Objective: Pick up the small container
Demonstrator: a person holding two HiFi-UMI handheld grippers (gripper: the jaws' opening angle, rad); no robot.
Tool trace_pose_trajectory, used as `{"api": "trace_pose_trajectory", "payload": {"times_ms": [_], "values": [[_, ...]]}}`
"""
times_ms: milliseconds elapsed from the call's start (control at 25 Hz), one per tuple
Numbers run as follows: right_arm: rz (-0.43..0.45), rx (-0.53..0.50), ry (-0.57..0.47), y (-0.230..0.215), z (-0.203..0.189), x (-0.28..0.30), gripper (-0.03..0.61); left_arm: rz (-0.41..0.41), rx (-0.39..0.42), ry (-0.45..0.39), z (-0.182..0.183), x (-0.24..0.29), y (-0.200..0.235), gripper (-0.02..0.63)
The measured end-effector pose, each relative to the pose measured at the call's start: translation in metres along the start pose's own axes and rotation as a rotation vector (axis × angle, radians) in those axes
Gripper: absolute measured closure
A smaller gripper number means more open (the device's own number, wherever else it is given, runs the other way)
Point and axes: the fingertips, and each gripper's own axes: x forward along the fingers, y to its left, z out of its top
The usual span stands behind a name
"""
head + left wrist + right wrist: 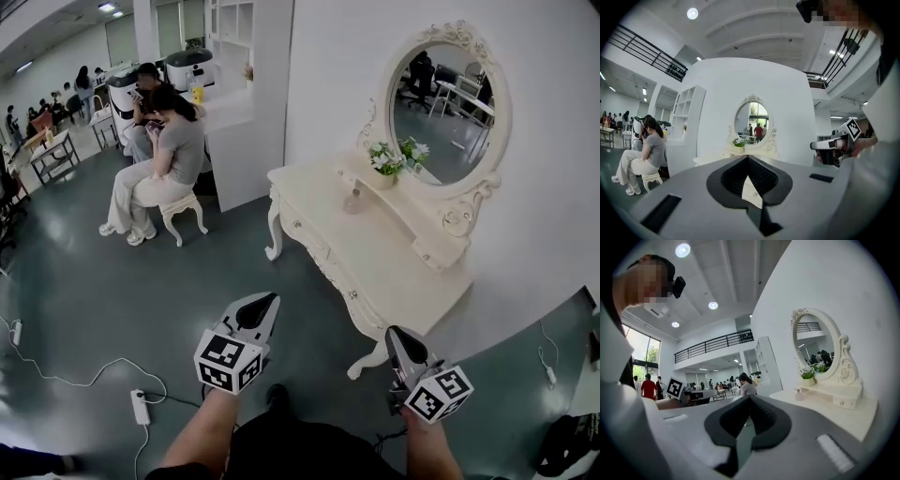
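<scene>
The small container [352, 200], a pale pink bottle, stands on the cream dressing table [375, 253] near its shelf; the right gripper view shows the container [800, 395] far ahead on the tabletop. Both grippers hang in the air in front of the table, well short of it. My left gripper [272, 297] is shut with nothing in it; in its own view the left gripper [747, 157] has its jaw tips meeting. My right gripper [392, 331] points toward the table's near corner, and up close this right gripper [750, 397] is also shut and empty.
An oval mirror [450, 103] and a flower pot [386, 169] stand at the back of the table. A person sits on a stool [183, 211] to the left. A power strip [141, 405] and cables lie on the floor by my feet.
</scene>
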Motion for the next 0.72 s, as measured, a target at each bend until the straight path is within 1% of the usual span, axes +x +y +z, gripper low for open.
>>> {"api": "trace_pose_trajectory", "payload": {"times_ms": [200, 400, 600, 720], "values": [[-0.016, -0.011, 0.014, -0.012, 0.014, 0.07, 0.568, -0.036, -0.009, -0.005, 0.014, 0.042, 0.053, 0.611], [-0.036, -0.006, 0.028, -0.021, 0.021, 0.129, 0.568, -0.062, -0.028, 0.002, 0.018, 0.074, 0.1, 0.611], [-0.05, 0.001, 0.041, -0.023, 0.013, 0.167, 0.568, -0.074, -0.036, 0.009, 0.015, 0.092, 0.134, 0.611], [-0.051, 0.003, 0.053, -0.024, 0.01, 0.182, 0.568, -0.078, -0.045, 0.015, 0.013, 0.098, 0.147, 0.611]]}}
